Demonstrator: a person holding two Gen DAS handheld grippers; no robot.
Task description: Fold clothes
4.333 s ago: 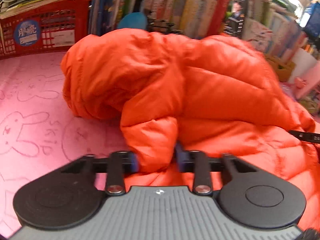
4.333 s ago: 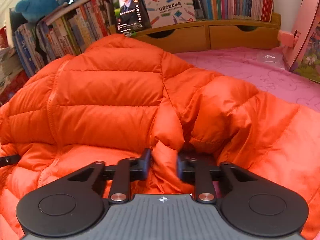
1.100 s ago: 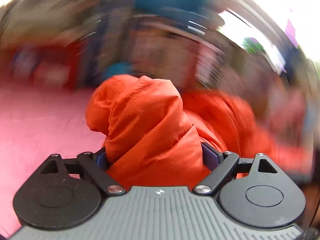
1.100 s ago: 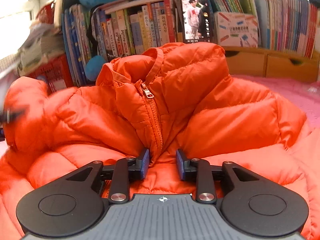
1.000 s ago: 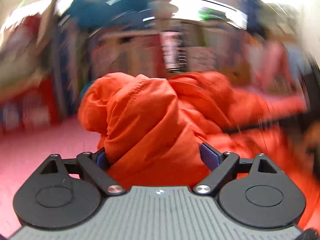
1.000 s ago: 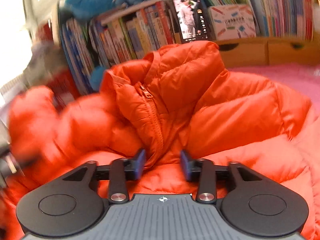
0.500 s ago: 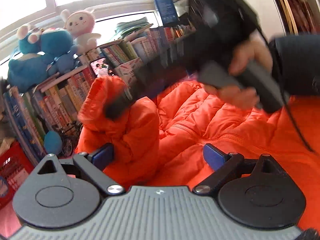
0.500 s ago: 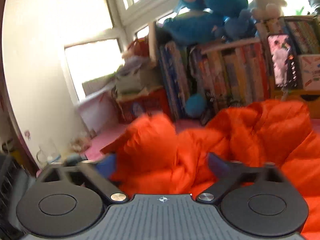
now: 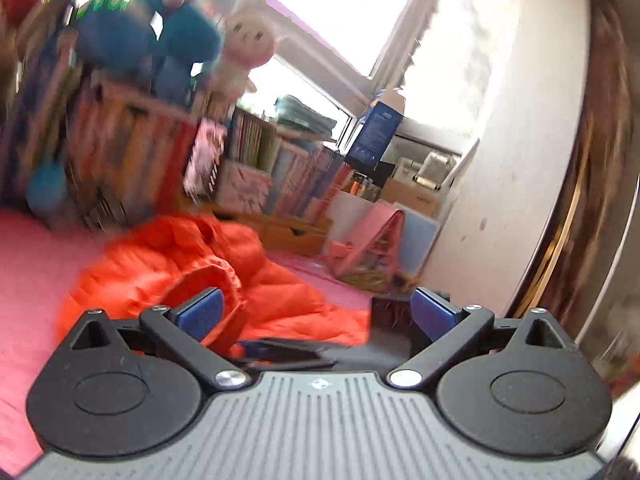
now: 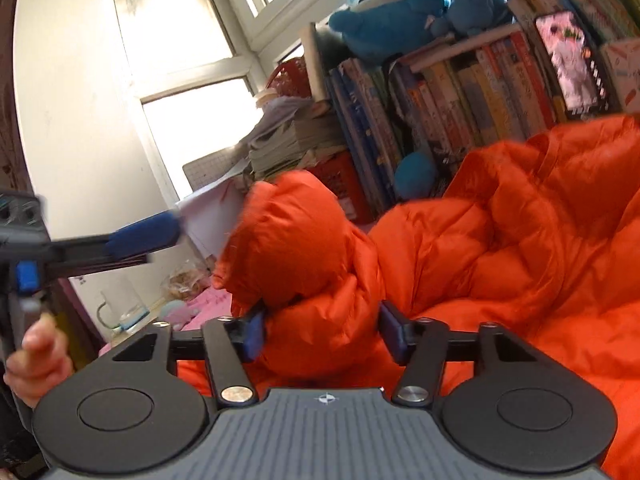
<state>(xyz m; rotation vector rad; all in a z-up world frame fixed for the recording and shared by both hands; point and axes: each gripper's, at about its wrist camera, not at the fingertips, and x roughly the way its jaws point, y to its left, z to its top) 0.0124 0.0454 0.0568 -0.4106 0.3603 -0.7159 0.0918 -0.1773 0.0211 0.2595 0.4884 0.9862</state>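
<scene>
I see the left gripper [image 9: 316, 312] raised above the pink bed cover [image 9: 36, 264], jaws spread wide and closing, nothing between them. The right gripper [image 10: 322, 334], jaws opening, brackets a bunched fold of the puffy orange quilted jacket [image 10: 500, 240], which lies crumpled on the bed; I cannot tell its long axis.

Orange quilted jacket [image 10: 520, 240] on a pink bed cover [image 9: 32, 264]. Each tool, left [image 9: 316, 312] and right [image 10: 322, 334], has a black frame, a grey ribbed body and blue pads [image 10: 254, 334]. Blue plush toys [image 10: 392, 8] sit above multicoloured book spines [image 10: 460, 100]; a red basket [image 10: 340, 176] stands below.
</scene>
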